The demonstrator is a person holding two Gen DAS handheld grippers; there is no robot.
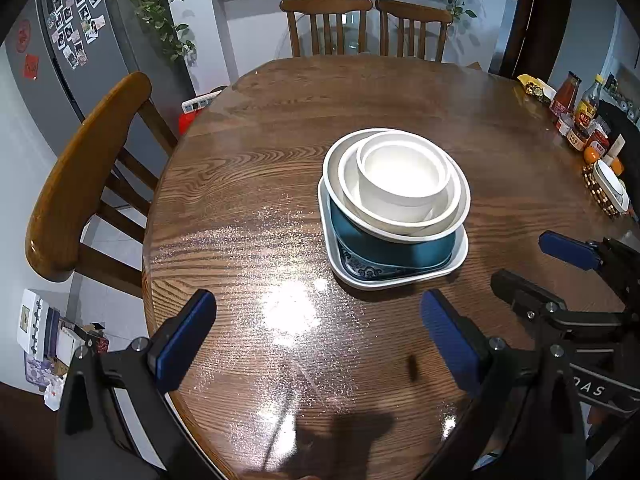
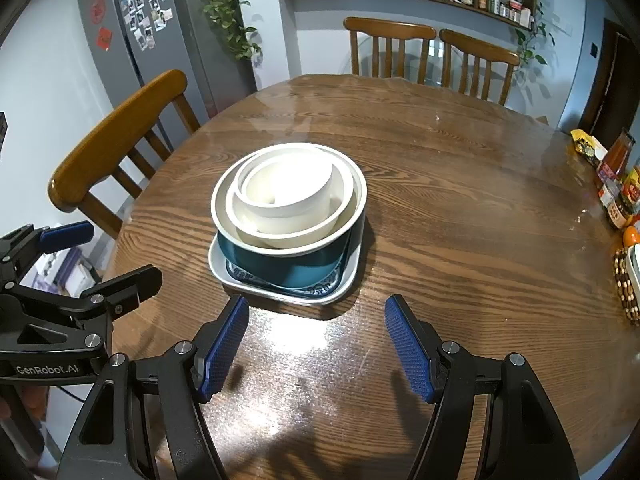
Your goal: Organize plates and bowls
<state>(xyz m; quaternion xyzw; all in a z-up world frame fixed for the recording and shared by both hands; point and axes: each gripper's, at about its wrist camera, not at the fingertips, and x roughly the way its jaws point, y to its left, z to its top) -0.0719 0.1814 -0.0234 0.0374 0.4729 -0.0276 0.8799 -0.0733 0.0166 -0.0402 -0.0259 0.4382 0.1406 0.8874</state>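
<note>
Both tongs hang apart from the dishes above the wooden tabletop (image 1: 248, 200): the left tongs (image 1: 320, 332) and the right tongs (image 2: 316, 340) each stand wide open, blue pads holding and touching nothing. Just beyond them, mid-table, a rounded-square white plate (image 2: 240, 280) carries a teal bowl (image 2: 296, 264) with two white bowls (image 2: 288, 200) nested inside.

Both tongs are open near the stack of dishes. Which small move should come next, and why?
Probably nothing more than pulling back: the small white bowl already sits nested in the teal bowl on the square plate, and both the left tongs and right tongs hover empty.
</note>
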